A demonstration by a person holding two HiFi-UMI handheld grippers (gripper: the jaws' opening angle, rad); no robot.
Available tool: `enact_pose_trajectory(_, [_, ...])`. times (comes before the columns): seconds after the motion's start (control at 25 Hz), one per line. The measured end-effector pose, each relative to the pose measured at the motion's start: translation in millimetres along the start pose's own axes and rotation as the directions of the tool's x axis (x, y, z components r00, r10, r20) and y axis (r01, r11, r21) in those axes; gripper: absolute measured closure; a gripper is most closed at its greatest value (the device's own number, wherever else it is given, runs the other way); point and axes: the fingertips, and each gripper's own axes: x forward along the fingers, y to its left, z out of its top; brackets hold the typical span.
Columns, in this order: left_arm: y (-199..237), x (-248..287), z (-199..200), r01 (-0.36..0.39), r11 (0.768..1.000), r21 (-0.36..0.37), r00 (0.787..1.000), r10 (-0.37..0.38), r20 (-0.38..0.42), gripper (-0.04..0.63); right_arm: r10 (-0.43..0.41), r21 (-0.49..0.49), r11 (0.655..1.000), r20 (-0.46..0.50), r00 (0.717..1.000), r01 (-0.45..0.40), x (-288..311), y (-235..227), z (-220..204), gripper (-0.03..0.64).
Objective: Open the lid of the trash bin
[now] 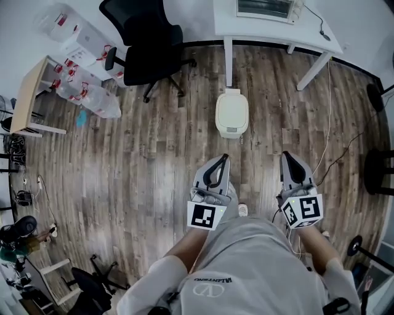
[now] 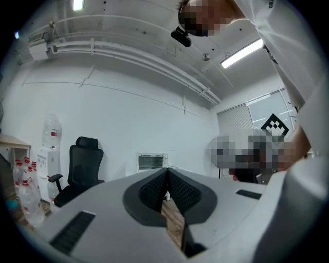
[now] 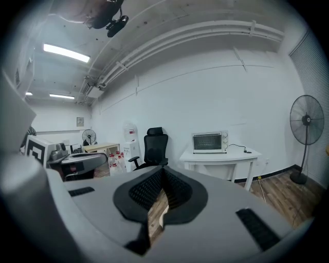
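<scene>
In the head view a cream trash bin stands on the wooden floor with its lid down, just in front of a white table leg. My left gripper is held at waist height and points towards the bin, well short of it. Its jaws are shut with nothing between them, as the left gripper view also shows. My right gripper hangs to the bin's right and nearer to me. It is shut and empty too, seen again in the right gripper view. Neither gripper touches the bin.
A black office chair stands at the back left. A white table carrying a toaster oven stands behind the bin. Water bottles and a wooden shelf are on the left, a fan base on the right.
</scene>
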Motion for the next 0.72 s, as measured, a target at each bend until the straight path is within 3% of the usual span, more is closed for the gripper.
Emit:
enact_pose_trajectory(0.52, [80.1, 108.3, -32.0, 0.089, 0.996, -0.009, 0.994, -0.089, -0.063, 0.597, 0.018, 0.014, 1.0, -0.064, 0.998, -0.018, 140.0, 1.6, 1.1, 0.601])
enact_pose_trajectory(0.72, [88.0, 142.2, -68.9, 0.081, 0.995, -0.062, 0.989, -0.088, -0.115, 0.597, 0.034, 0.03, 0.999, -0.107, 0.994, -0.031, 169.9, -7.5, -23.2, 0.601])
